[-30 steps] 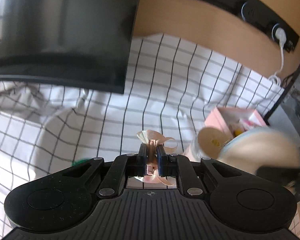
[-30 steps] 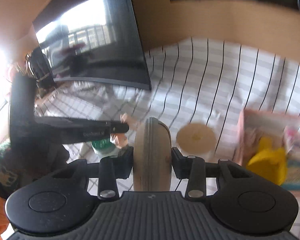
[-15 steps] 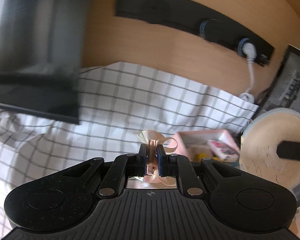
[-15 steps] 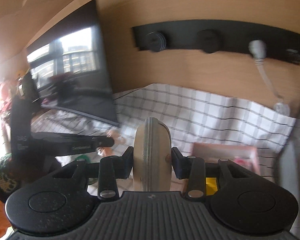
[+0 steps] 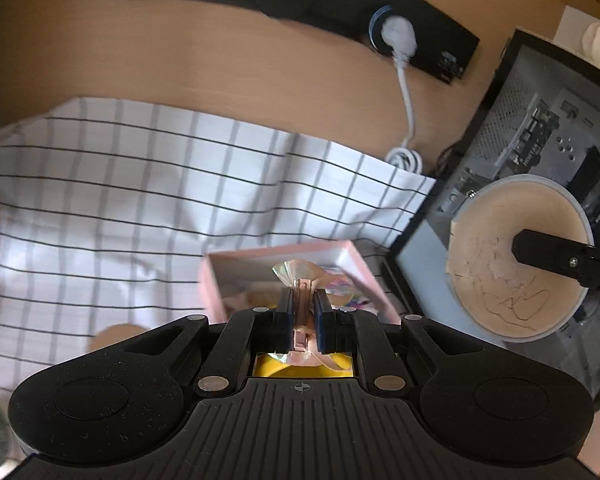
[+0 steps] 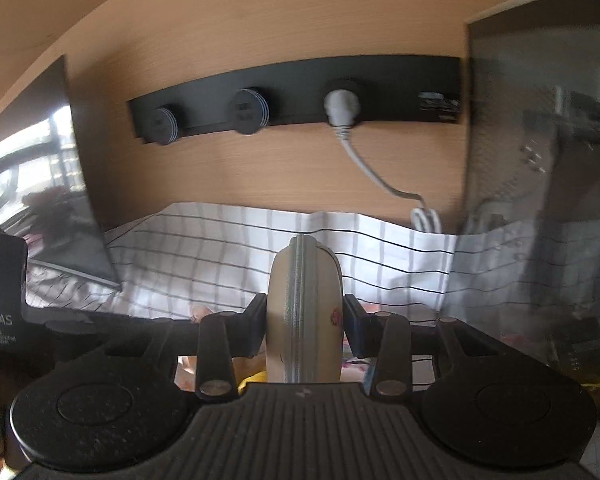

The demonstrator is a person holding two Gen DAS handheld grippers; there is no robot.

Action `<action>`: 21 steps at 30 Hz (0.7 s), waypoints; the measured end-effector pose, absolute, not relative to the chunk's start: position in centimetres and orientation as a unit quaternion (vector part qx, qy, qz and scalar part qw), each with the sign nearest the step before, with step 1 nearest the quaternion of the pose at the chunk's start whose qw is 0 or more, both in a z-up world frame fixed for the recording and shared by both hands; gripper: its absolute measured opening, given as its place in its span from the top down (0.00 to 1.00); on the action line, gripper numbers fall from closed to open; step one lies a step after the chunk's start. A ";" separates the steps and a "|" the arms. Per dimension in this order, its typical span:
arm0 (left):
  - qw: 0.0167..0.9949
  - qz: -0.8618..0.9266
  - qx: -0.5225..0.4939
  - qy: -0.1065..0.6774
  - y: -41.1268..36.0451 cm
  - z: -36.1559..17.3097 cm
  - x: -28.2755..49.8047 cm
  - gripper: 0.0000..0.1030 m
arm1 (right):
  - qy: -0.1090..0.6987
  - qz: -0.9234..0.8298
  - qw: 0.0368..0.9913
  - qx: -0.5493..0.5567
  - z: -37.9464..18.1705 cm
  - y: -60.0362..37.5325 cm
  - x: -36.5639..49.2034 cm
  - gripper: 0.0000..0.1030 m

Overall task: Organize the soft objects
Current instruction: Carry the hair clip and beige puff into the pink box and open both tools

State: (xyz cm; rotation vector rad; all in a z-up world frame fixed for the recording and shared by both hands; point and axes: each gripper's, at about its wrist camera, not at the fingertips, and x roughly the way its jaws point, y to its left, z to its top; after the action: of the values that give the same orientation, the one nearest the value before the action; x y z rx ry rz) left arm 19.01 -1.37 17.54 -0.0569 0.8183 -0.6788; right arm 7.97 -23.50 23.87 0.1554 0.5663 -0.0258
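Note:
My left gripper is shut on a small pink ribbon bow and holds it above a pink open box on the checked cloth. A yellow item shows under the bow. My right gripper is shut on a round beige zipped pouch, held edge-on. The same pouch shows flat-faced at the right of the left wrist view, with a right finger across it. The left gripper's arm crosses low left in the right wrist view.
A white checked cloth covers the table. Behind it stands a wooden wall with a black socket strip and a white plug and cable. A dark monitor is at left, a computer case at right. A beige disc lies on the cloth.
Both grippers have swung to the right with their loads. The pink box now sits right under the left gripper's tips. The monitor has slid out of the left view.

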 end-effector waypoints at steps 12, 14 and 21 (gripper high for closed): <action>0.795 -0.315 -0.052 0.516 -6.0 9.3 26.1 0.83 | 0.292 -0.060 0.944 0.140 18.8 -25.1 14.0 0.62; 0.805 -0.306 -0.027 0.508 -6.1 9.1 26.1 0.83 | 0.303 -0.067 0.939 0.146 17.6 -25.3 15.1 0.62; 0.828 -0.286 0.029 0.481 -4.6 10.2 25.7 0.83 | 0.324 -0.018 0.912 0.250 12.9 -25.7 19.9 0.62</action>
State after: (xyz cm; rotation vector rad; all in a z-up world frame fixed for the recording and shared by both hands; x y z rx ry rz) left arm 25.74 -4.62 10.16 0.0611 1.0205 -0.6070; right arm 19.93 -25.66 12.94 0.5153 0.6670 -0.0365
